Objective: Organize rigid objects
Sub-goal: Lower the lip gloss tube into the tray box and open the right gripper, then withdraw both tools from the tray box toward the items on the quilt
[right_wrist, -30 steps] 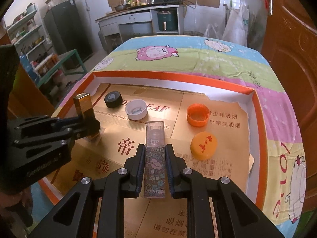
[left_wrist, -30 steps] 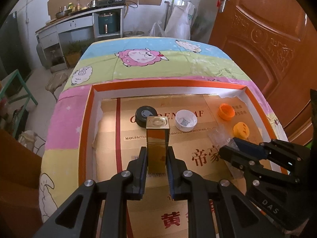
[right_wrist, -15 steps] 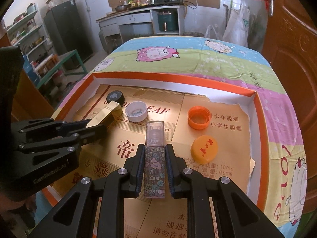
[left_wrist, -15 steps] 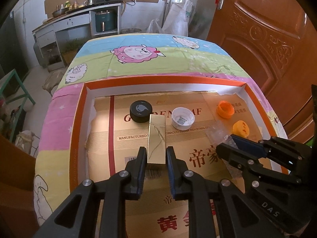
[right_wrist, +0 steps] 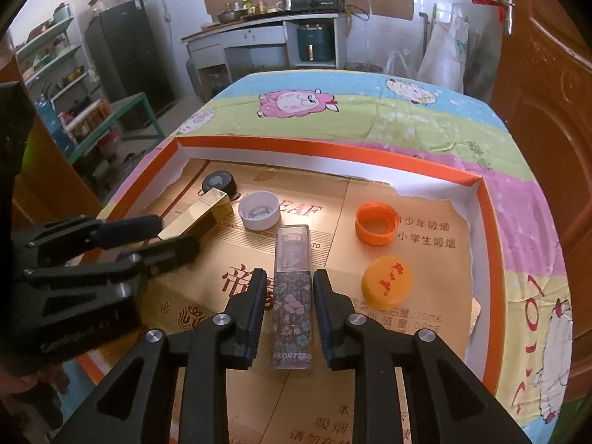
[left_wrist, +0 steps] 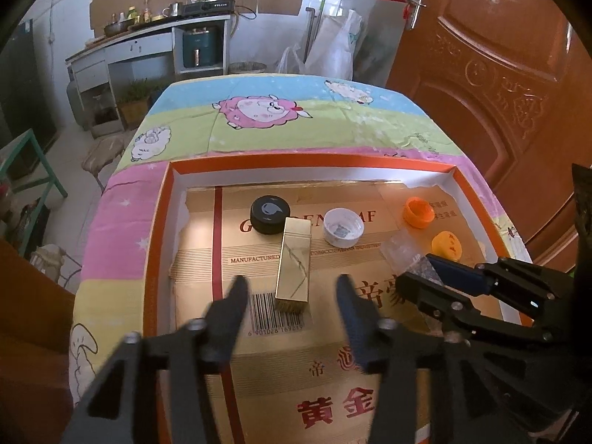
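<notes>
A gold rectangular box (left_wrist: 294, 262) lies flat on the cardboard floor of the orange-rimmed tray (left_wrist: 159, 222), pointing away from me. My left gripper (left_wrist: 292, 292) is open, its fingers well apart on either side of the box's near end, not touching it. The box also shows in the right wrist view (right_wrist: 196, 218). A floral lip-product tube (right_wrist: 292, 296) lies flat between my right gripper's (right_wrist: 288, 285) fingers, which stand slightly apart from it with small gaps on both sides.
In the tray lie a black cap (left_wrist: 269, 214), a white cap (left_wrist: 343, 227), an open orange cap (right_wrist: 375, 222) and a yellow-orange cap (right_wrist: 386, 281). The tray sits on a cartoon-sheep cloth (left_wrist: 259, 111). A wooden door (left_wrist: 499, 74) stands at right.
The gold box went from upright in my left gripper to lying flat, and the left fingers opened wide. The right fingers loosened from the floral tube, which now rests on the cardboard.
</notes>
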Tool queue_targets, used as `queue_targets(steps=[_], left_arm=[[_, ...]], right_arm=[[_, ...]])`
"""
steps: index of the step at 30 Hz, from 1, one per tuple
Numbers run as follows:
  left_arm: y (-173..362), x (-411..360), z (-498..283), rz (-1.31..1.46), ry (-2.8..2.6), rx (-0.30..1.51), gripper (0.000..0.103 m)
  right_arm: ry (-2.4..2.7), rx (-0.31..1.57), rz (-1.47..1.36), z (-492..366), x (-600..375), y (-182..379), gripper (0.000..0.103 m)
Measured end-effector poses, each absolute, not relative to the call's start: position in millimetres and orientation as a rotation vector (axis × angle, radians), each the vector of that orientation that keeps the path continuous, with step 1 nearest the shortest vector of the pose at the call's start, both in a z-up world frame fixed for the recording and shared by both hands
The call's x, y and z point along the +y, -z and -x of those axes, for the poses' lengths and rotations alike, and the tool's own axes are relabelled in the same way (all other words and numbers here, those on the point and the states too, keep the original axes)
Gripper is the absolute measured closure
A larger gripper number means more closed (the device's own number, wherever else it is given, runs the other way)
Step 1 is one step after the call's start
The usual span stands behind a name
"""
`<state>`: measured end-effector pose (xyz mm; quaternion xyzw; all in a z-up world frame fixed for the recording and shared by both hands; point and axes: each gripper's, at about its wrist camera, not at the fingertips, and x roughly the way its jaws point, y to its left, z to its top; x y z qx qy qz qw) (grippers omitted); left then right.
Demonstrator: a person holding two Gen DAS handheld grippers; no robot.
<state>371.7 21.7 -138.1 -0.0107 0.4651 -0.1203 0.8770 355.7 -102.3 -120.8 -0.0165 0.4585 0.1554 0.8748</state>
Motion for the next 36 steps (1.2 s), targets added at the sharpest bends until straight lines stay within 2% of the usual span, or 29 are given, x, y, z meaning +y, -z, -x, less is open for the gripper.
queue_targets(steps=[3,7,36], left_arm=[[134.5,23.2,-367.4,0.029,0.252,0.96,0.05],[128.4,25.5,-358.8,0.035,0.248,0.943,0.05],[84.4,36.3,-265.3,0.113,0.251,0.821,0.05]], right_arm=[[-0.318,0.948,0.04,-353.0,-101.5,116.4,0.075],[-0.317,0.936,0.032,-347.4,-104.0,107.7,0.059],[-0.282,0.886,-0.007,-259.2,-122.4,61.1,0.058]])
